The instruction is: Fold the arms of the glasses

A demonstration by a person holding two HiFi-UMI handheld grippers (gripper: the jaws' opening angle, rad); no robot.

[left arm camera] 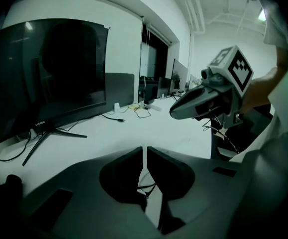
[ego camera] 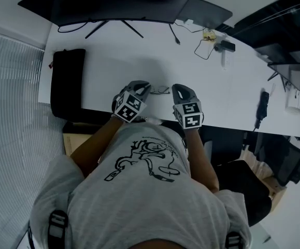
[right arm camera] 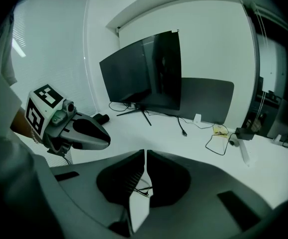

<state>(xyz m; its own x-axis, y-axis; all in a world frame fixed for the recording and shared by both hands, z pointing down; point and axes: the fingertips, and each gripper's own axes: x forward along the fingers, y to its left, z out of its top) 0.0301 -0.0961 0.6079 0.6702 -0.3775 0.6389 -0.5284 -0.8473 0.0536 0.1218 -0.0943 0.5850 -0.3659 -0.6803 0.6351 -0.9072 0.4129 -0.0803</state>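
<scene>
The glasses [ego camera: 160,90] are too small to show their arms.

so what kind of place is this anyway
Most likely an office. A long white desk carries a large dark monitor on a stand with trailing cables, more screens stand further along it, and slatted window blinds cover one side.

We've got a grey tee [ego camera: 139,201] with a black doodle print [ego camera: 142,162], black shoulder straps [ego camera: 57,224], plus a grey left gripper [ego camera: 144,88] and right gripper [ego camera: 179,90] with black-and-white marker cubes [ego camera: 128,108].
</scene>
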